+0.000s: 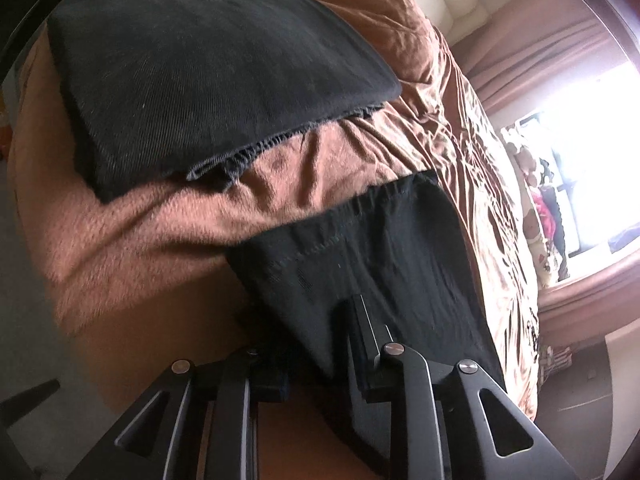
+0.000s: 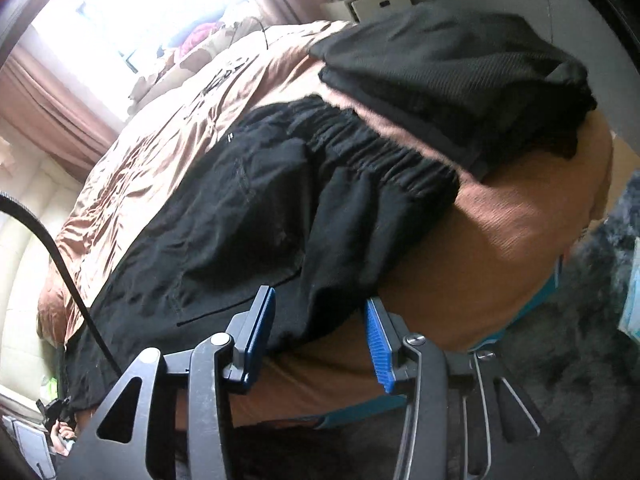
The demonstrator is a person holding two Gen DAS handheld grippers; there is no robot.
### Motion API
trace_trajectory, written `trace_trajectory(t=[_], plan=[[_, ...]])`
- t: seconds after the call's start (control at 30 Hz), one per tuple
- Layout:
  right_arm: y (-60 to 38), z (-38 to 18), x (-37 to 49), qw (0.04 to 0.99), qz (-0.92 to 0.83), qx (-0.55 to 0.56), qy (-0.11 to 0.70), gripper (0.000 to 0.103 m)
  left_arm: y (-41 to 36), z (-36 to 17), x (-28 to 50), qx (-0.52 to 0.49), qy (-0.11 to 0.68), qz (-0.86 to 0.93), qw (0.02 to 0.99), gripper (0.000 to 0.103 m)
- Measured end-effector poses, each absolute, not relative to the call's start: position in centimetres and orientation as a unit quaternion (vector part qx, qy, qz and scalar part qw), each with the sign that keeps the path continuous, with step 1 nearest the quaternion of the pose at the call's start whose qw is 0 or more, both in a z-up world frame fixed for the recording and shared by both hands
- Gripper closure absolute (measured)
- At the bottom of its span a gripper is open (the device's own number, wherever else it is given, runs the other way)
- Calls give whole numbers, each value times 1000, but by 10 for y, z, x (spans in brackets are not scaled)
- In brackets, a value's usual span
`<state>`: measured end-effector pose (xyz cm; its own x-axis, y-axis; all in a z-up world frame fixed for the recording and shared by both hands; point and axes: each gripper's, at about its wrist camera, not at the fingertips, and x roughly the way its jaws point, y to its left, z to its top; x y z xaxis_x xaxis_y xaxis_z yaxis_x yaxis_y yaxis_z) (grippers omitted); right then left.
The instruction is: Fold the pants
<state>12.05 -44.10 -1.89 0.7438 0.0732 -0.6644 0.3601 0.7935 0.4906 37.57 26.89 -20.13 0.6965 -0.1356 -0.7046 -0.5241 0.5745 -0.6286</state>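
pants (image 2: 256, 208) flat on bed (image 2: 500, 248) w/ waistband at 1 o'clock, spread for folding | right tongs (image 2: 320, 336) released, cloth edge betw pads | left tongs (image 1: 316, 344) part-open, cloth betw, grip unclear | folded stack (image 2: 452, 76) parked at 1 o'clock, clear of work area

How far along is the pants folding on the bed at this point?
Done: a folded dark garment already lies on the brown bedspread. In hand: the black pants lie spread out, with the right gripper open at their near edge and the left gripper at the fabric. Left: every fold of this pair.
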Motion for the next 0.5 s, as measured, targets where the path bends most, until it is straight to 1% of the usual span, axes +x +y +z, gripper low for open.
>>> trace_trajectory(t=[0.23,0.5], plan=[[-429,5,93,898,-93,276,329,61,280,-199,379,-449,356,122,811,78],[-397,35,103,915,-61,239,319,61,299,-182,363,-466,317,114,818,78]])
